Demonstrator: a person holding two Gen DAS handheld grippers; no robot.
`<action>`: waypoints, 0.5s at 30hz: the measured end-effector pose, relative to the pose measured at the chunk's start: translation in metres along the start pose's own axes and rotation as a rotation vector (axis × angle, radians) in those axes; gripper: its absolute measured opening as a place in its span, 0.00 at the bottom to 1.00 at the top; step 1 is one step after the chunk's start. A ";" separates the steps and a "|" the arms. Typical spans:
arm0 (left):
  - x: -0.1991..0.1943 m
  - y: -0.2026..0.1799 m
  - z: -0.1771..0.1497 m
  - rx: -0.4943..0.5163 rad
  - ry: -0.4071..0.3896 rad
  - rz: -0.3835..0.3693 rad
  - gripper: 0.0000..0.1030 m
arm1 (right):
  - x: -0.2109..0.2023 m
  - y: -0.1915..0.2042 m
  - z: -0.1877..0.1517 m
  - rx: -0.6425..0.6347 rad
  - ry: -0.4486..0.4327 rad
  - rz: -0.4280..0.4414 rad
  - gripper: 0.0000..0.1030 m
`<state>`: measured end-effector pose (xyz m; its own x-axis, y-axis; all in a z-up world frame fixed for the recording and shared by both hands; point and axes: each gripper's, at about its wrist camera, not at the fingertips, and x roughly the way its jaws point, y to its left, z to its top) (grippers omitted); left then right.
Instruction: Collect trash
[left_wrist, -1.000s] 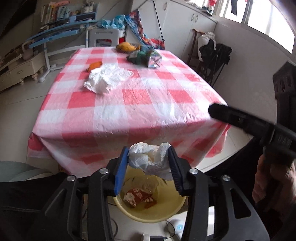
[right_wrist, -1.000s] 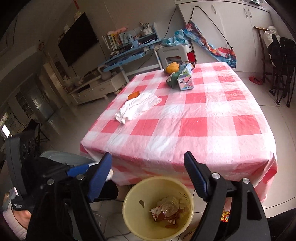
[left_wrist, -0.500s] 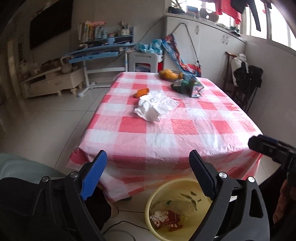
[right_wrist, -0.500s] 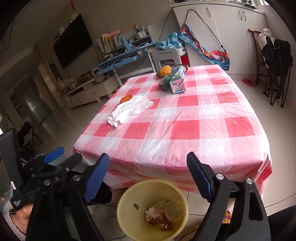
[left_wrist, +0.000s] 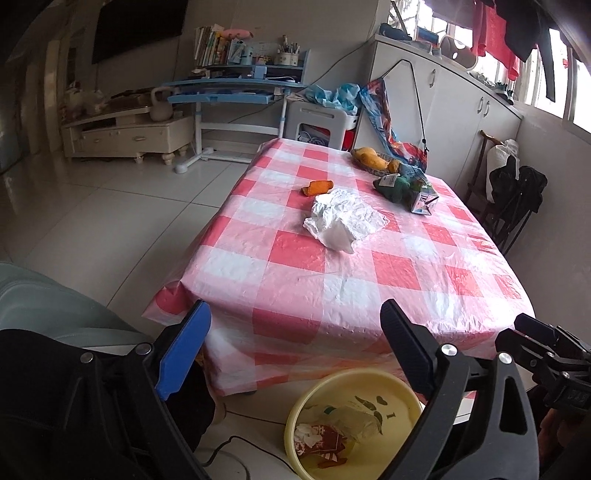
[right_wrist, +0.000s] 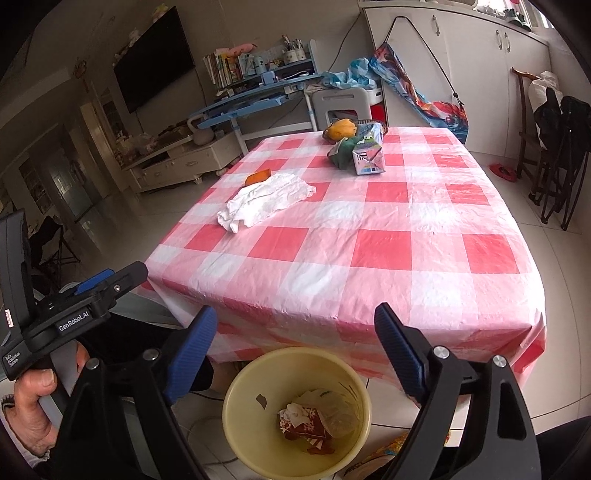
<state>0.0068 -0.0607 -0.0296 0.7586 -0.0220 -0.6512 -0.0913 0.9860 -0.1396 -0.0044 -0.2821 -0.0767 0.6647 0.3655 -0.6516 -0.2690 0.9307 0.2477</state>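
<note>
Yellow bin stands on the floor at the near edge of the tabletop, directly below both grippers. It holds a red-and-white wrapper, crumpled white tissue and clear plastic.

Left gripper: jaws wide apart, nothing between them. They have just been opening; a second ago they clamped a white tissue wad over the bin, and that wad is gone from them. Right gripper: jaws wide apart, empty, having just opened a little further.

On the red-checked cloth, further back: a crumpled white plastic bag with an orange scrap just beside it. Beyond these, a dark green bag, a torn drink carton and yellow fruit.

The right wrist view alone shows the hand gripping the left tool; the left wrist view shows only the right tool's tip at its right edge.
</note>
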 end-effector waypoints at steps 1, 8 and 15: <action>0.000 0.000 0.000 -0.004 0.001 0.000 0.87 | 0.000 0.000 0.000 -0.002 0.002 -0.001 0.81; -0.001 -0.001 0.000 -0.009 -0.001 0.003 0.87 | 0.003 0.002 -0.001 -0.013 0.015 -0.006 0.82; -0.003 0.012 0.005 -0.069 -0.026 0.015 0.87 | 0.007 0.005 -0.001 -0.027 0.027 -0.008 0.82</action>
<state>0.0062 -0.0482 -0.0253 0.7733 -0.0019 -0.6341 -0.1467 0.9723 -0.1819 -0.0022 -0.2755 -0.0809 0.6478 0.3570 -0.6731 -0.2824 0.9330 0.2231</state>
